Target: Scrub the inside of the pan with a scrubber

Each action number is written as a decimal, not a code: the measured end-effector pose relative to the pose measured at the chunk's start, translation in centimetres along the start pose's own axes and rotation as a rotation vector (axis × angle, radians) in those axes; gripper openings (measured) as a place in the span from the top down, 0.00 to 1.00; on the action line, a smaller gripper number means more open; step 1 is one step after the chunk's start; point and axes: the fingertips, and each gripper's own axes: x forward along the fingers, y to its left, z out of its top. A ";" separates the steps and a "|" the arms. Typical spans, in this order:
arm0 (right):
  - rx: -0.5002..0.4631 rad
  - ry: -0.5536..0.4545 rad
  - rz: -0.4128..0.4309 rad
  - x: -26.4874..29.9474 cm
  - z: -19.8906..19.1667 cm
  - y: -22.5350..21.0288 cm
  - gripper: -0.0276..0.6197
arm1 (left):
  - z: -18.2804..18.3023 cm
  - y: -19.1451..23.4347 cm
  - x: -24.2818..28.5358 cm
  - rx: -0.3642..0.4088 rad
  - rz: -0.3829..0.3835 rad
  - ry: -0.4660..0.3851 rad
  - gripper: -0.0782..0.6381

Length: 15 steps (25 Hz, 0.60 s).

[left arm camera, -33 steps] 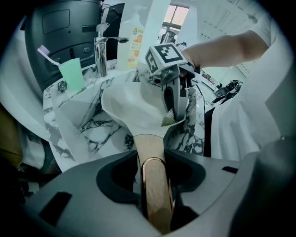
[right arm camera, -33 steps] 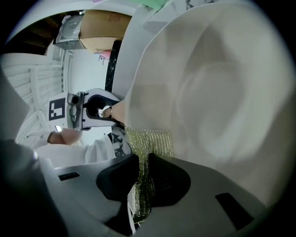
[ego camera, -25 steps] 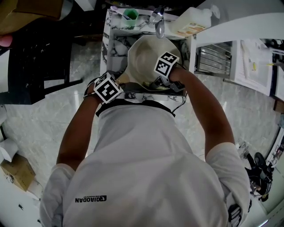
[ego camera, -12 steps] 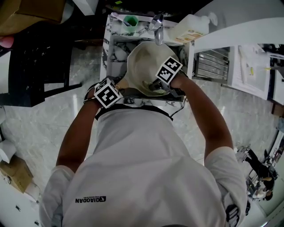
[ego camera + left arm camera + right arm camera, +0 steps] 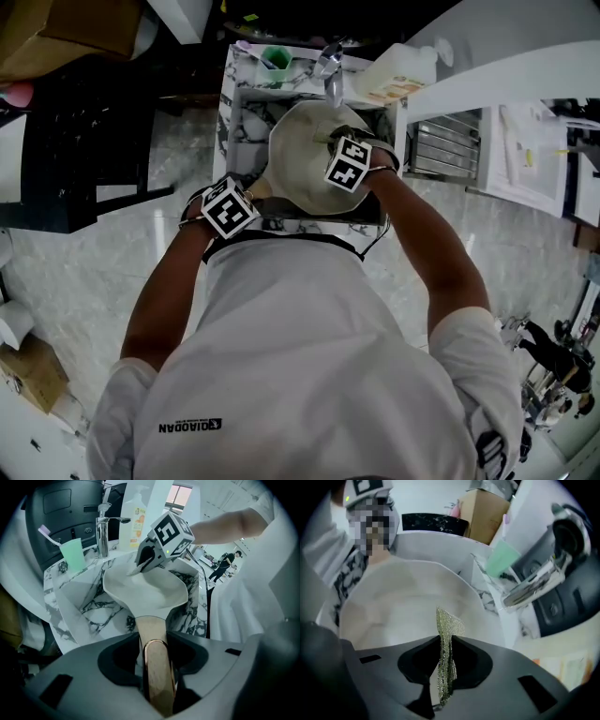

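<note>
A cream pan [image 5: 302, 155] is held tilted over a marble sink [image 5: 244, 117]. Its wooden handle [image 5: 157, 658] runs back between the jaws of my left gripper [image 5: 157, 667], which is shut on it. The pan's bowl [image 5: 145, 585] opens away from that gripper. My right gripper [image 5: 446, 667] is shut on a thin metallic mesh scrubber [image 5: 447, 648], whose tip stands against the pan's inner surface [image 5: 408, 606]. From the head view the right gripper's marker cube [image 5: 348, 162] sits over the pan's right side and the left gripper's cube [image 5: 229, 208] near the sink's front edge.
A chrome tap [image 5: 330, 61] hangs over the sink's back. A green cup [image 5: 276, 31] with a toothbrush stands at the back left, a soap bottle [image 5: 398, 66] at the back right. A metal rack [image 5: 448, 141] is to the right. A person [image 5: 225, 564] stands far off.
The right gripper with the scrubber has moved up and back across the pan's inside, from its front right rim toward the middle. The left gripper and pan handle have hardly moved.
</note>
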 end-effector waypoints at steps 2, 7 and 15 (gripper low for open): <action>-0.194 0.042 -0.130 0.5 0.0 -1.3 0.83 | -0.1 -0.1 0.0 -0.002 -0.001 0.000 0.63; -0.689 0.112 -0.308 1.4 1.1 -1.6 0.83 | -0.1 -0.1 0.0 -0.005 0.001 0.002 0.63; -0.931 0.192 -0.325 5.4 0.0 -2.4 0.83 | -0.1 -0.1 0.0 -0.006 0.009 0.001 0.63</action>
